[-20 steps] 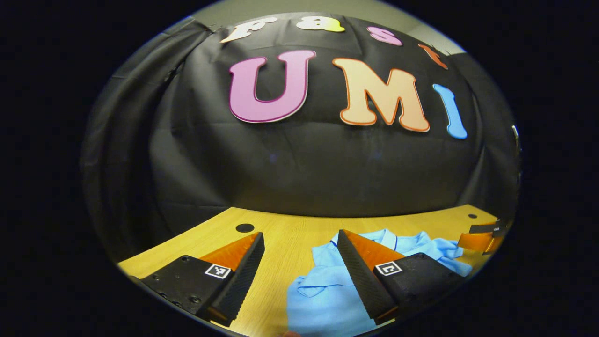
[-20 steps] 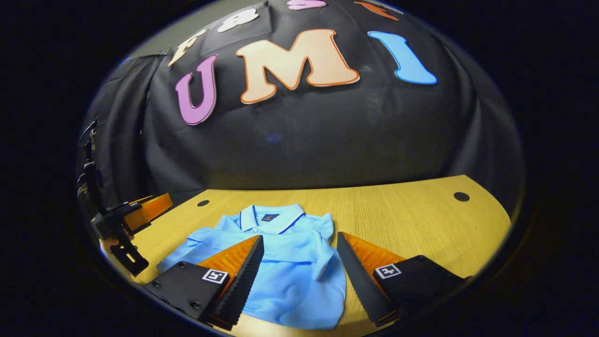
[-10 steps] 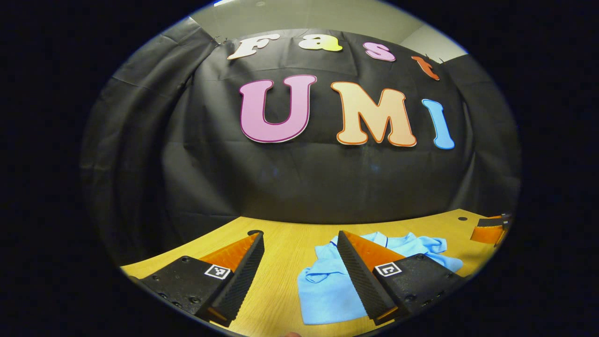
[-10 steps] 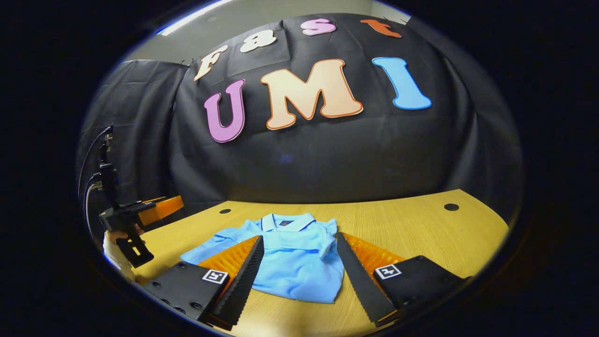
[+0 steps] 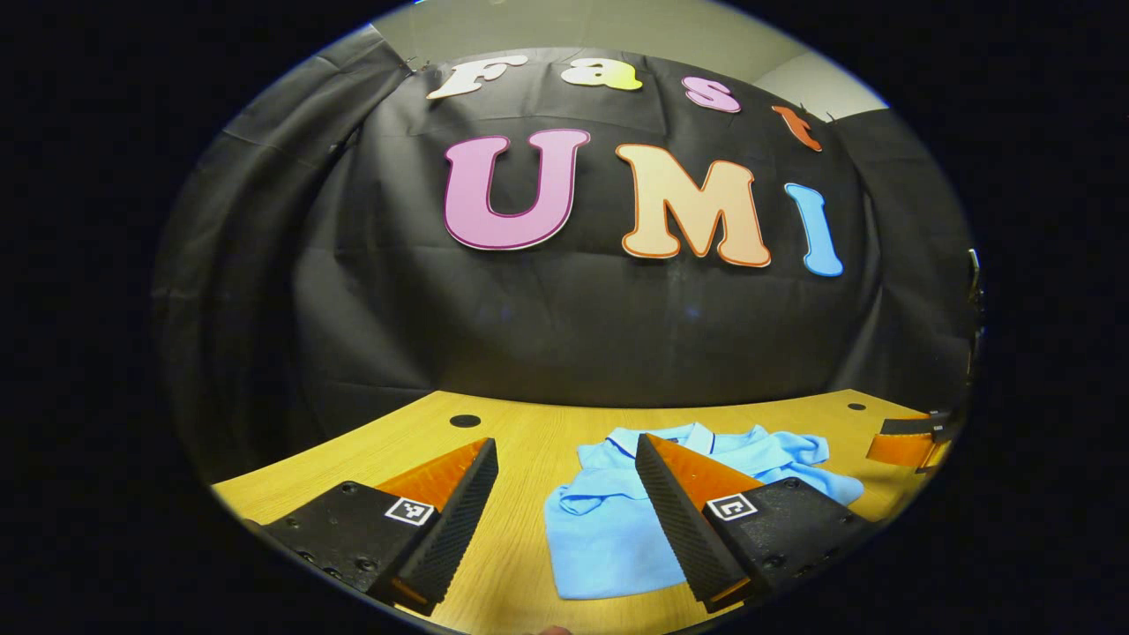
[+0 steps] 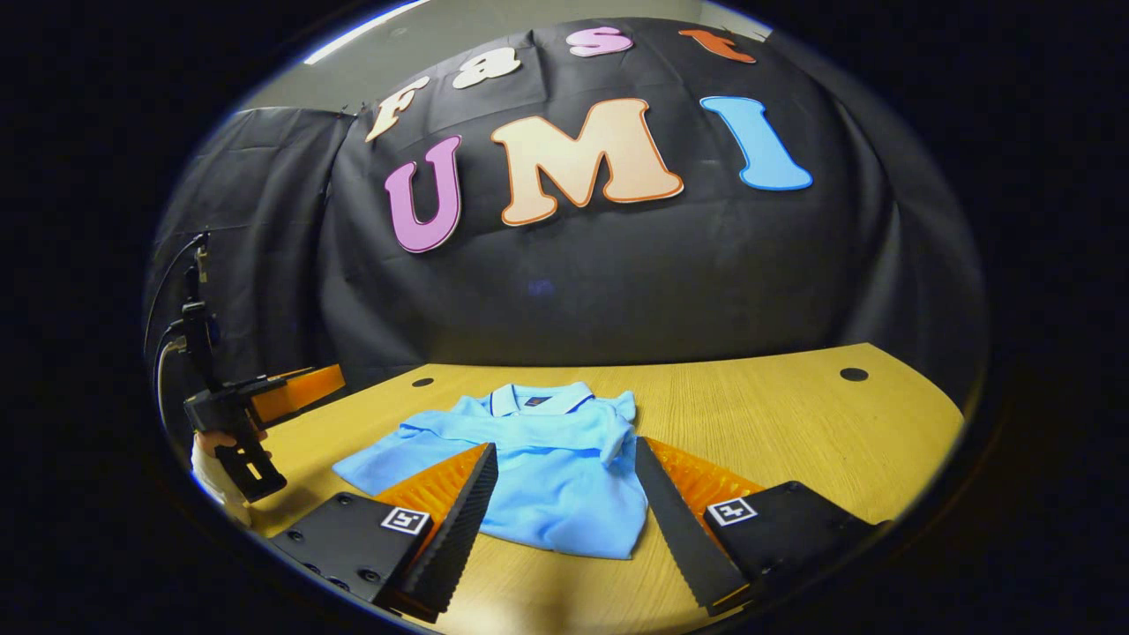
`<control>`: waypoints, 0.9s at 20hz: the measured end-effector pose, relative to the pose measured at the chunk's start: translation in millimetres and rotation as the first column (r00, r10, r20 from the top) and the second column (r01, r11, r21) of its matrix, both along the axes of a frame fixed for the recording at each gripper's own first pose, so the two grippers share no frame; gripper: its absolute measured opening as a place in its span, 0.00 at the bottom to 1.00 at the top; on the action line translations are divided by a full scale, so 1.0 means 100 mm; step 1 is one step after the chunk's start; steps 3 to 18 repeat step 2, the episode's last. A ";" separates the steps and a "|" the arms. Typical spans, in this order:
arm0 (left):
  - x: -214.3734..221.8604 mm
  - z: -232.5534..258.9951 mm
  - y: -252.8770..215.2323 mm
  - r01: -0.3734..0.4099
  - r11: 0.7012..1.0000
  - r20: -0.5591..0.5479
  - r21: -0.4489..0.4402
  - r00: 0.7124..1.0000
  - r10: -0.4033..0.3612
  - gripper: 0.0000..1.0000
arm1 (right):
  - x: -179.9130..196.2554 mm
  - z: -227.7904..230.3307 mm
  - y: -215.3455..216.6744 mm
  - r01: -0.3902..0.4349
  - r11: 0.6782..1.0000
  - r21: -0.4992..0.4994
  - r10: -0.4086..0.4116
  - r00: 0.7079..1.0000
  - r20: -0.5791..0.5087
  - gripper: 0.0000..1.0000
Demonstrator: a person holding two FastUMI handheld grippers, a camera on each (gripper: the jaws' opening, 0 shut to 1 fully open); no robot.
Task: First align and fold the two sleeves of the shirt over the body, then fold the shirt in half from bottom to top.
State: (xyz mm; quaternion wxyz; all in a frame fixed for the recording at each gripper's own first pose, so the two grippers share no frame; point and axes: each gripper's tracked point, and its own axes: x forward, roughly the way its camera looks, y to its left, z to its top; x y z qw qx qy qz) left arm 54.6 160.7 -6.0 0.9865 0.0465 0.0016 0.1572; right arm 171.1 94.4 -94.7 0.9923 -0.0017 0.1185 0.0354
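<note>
Both grippers hang open and empty above the table, the left gripper and right gripper each with jaws spread wide over a shirt lying folded on the wood. The risk, by appearance, is snagging: a finger dragging the loose right edge could undo the fold. The shirt is light blue, collar up, slightly rumpled.

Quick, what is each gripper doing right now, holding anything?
Left gripper: open, holding nothing.
Right gripper: open, holding nothing, above the blue polo shirt.
</note>
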 end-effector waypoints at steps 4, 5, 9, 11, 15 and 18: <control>0.00 -0.02 -0.02 0.004 1.000 -0.006 -0.004 1.000 -0.004 0.96 | -0.01 -0.02 0.01 -0.003 1.000 -0.007 0.003 1.000 -0.005 0.98; 0.00 -0.02 -0.02 0.004 1.000 -0.006 -0.004 1.000 -0.004 0.96 | -0.01 -0.02 0.01 -0.003 1.000 -0.007 0.003 1.000 -0.005 0.98; 0.00 -0.02 -0.02 0.004 1.000 -0.006 -0.004 1.000 -0.004 0.96 | -0.01 -0.02 0.01 -0.003 1.000 -0.007 0.003 1.000 -0.005 0.98; 0.00 -0.02 -0.02 0.004 1.000 -0.006 -0.004 1.000 -0.004 0.96 | -0.01 -0.02 0.01 -0.003 1.000 -0.007 0.003 1.000 -0.005 0.98; 0.00 -0.02 -0.02 0.004 1.000 -0.006 -0.004 1.000 -0.004 0.96 | -0.01 -0.02 0.01 -0.003 1.000 -0.007 0.003 1.000 -0.005 0.98; 0.00 -0.02 -0.02 0.004 1.000 -0.006 -0.004 1.000 -0.004 0.96 | -0.01 -0.02 0.01 -0.003 1.000 -0.007 0.003 1.000 -0.005 0.98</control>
